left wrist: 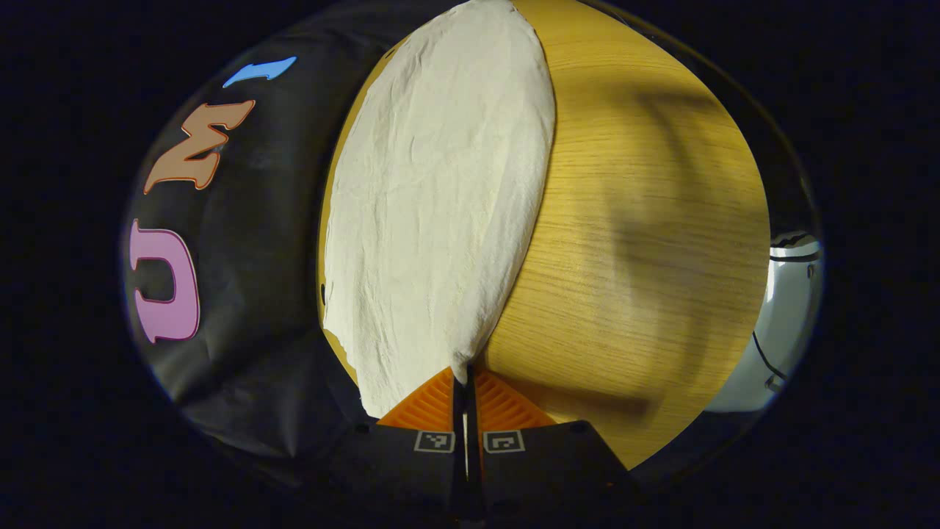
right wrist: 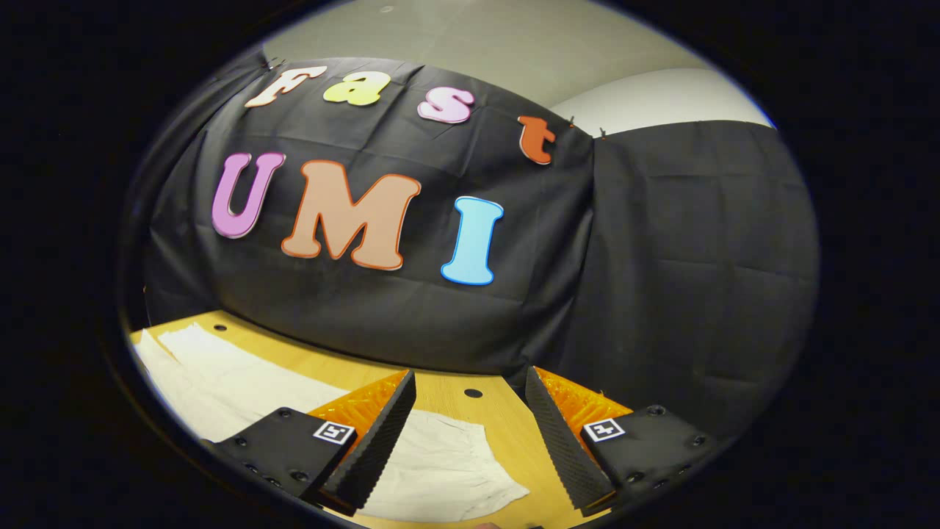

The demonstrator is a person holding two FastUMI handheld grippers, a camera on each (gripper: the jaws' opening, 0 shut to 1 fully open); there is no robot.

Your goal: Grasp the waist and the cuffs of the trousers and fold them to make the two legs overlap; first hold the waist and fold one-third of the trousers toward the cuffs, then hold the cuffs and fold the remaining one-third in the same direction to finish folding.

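The cream-white trousers (left wrist: 440, 206) lie flat and long on the wooden table (left wrist: 646, 242), stretching away from my left gripper (left wrist: 468, 376). That gripper is shut on the cloth's near edge, which comes to a pinched point between its fingers. In the right gripper view the trousers (right wrist: 448, 463) lie on the table (right wrist: 507, 419) with a gathered end just under and ahead of my right gripper (right wrist: 470, 378). The right gripper hovers above this end, open, with nothing between its fingers (right wrist: 385, 433).
The black cloth wall (right wrist: 661, 279) stands close behind the table's far edge. Small round holes (right wrist: 474, 393) dot the tabletop near that wall. A white object with dark cables (left wrist: 789, 308) sits beyond the table's edge in the left gripper view.
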